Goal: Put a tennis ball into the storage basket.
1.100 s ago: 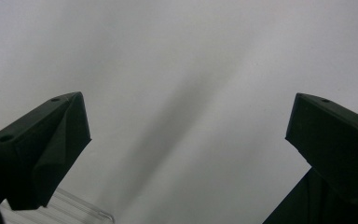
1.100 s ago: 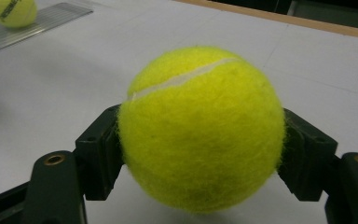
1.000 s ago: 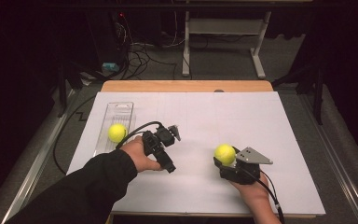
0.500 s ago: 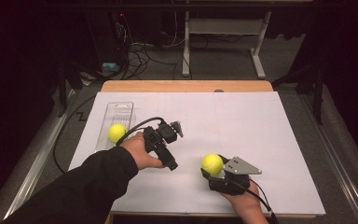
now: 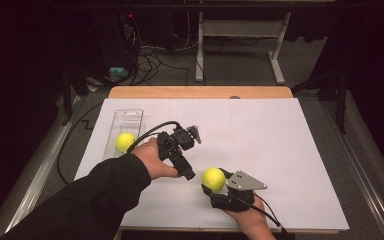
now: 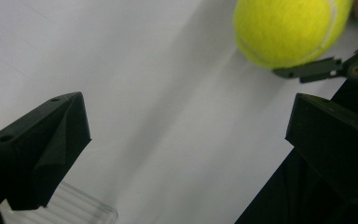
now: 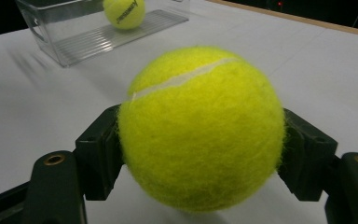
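From the high view we see the right gripper (image 5: 215, 181) clamped on a tennis ball (image 5: 213, 178) at 6 o'clock on the bench (image 5: 280, 150); another ball (image 5: 125, 141) sits in the clear tray (image 5: 128, 120) at 9 o'clock. In the left gripper view, our left gripper (image 6: 186, 140) gapes wide, empty. In the right gripper view, both jaws press the ball's sides.

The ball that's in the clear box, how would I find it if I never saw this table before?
Start at the white table and go to its left edge, where a clear plastic tray lies lengthwise. The tennis ball sits alone at the tray's near end. The other yellow ball is clamped in the right gripper near the front of the table; this one rests in the tray, with nothing holding it.
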A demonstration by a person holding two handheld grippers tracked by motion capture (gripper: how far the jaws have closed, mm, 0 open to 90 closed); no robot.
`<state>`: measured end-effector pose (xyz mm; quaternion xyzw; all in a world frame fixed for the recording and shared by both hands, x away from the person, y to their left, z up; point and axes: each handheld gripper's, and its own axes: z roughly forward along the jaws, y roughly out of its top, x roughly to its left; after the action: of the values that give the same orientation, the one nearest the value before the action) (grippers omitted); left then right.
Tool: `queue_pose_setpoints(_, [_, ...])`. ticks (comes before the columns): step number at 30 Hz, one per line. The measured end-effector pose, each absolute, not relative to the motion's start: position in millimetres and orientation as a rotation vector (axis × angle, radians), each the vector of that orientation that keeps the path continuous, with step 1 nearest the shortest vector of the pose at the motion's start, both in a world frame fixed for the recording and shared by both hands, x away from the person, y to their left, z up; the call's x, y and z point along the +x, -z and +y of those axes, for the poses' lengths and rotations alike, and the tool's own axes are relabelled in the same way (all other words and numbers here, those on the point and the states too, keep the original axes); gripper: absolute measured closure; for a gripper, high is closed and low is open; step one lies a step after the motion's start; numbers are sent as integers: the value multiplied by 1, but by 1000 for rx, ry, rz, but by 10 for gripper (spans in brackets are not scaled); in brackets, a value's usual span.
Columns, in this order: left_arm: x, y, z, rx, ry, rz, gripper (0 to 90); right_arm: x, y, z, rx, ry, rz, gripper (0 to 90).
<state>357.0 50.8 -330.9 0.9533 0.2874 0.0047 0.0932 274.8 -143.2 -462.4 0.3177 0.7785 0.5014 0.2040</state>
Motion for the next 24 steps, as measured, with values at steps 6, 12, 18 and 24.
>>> queue_pose_setpoints(6, [356,333,39,2831,2,825,5,274,463,-133,859,-1427,2179,272])
queue_pose_setpoints(12, [354,340,27,2839,31,791,5,273,463,-127,844,-1433,2191,273])
queue_pose_setpoints(18, [354,352,16,2852,80,780,5,272,462,-124,852,-1446,2187,272])
queue_pose_setpoints(24, [354,365,8,2853,136,780,15,273,462,-124,825,-1459,2180,272])
